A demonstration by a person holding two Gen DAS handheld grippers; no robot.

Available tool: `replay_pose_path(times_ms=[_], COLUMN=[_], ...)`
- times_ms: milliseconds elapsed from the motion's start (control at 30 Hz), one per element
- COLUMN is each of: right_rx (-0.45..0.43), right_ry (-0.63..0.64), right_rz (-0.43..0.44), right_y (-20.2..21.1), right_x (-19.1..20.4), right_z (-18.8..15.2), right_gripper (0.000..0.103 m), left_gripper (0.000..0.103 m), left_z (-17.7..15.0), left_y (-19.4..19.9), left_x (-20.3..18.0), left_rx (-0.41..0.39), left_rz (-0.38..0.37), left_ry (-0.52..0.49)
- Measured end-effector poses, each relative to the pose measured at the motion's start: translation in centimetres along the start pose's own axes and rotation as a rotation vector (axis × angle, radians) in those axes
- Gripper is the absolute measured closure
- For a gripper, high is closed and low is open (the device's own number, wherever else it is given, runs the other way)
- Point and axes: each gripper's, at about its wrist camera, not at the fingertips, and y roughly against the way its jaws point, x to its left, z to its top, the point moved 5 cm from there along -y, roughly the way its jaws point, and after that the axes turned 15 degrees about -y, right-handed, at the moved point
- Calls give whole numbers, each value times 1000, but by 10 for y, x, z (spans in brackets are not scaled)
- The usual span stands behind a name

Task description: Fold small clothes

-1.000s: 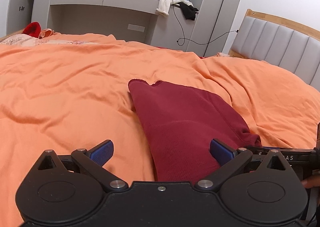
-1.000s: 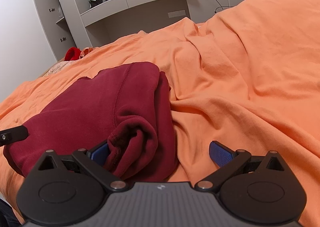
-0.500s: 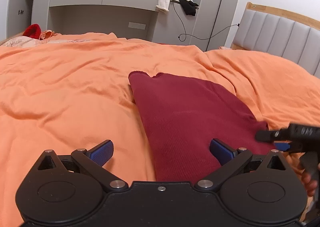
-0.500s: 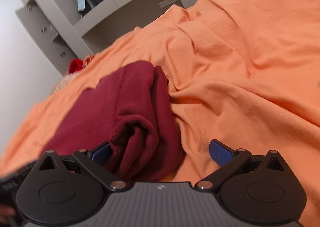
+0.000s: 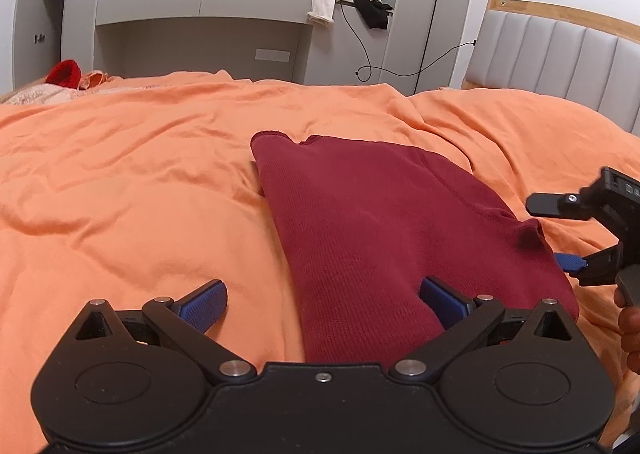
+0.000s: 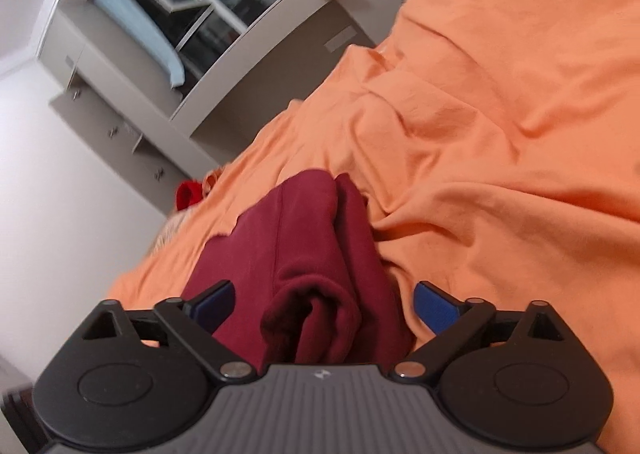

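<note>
Maroon garment lies centre frame on orange duvet, partly folded. Left gripper wide open, empty. Right gripper wide open, straddling bunched edge; next likely: close, fold over.

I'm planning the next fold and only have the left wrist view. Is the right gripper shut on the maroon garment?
Observer: No. The right gripper is open, and the end of the maroon garment sits between its blue pads.
Operator: Does that end lie flat?
Observer: No, it is bunched into thick rolled layers.
Operator: What is beside it?
Observer: The wrinkled orange duvet, which touches the garment's right side.
</note>
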Motion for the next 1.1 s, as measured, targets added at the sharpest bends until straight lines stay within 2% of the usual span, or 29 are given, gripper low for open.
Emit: replay_pose_path(times_ms=[67,200,400,633,700,833,867,1100], right_rx=[1,5,-12,2,8,6,2,-40], right_ry=[-13,15,128,207,201,98,68,35], right_rz=[-34,-82,-103,-150,-149,-95,-80,-95], right_y=[-4,-8,1,0,2,7,8,-8], right_x=[-4,-6,7,12,10,4,3,10], right_z=[0,-3,-13,-21,-21,-13,-9,4], right_gripper=[27,40,68,69,64,41,38,36], left_gripper=[0,0,0,0,0,0,0,0], left_z=[0,-1,0,-1,-1,-1,-1,-2], left_y=[0,0,-1,-3,-3,-3,-3,-4], left_x=[0,0,3,5,6,6,6,6], left_rx=[1,2,7,11,11,12,11,9], left_rz=[-2,-8,-27,-38,-38,-37,-38,-36], left_ry=[2,3,-2,-2,-1,0,-1,-2])
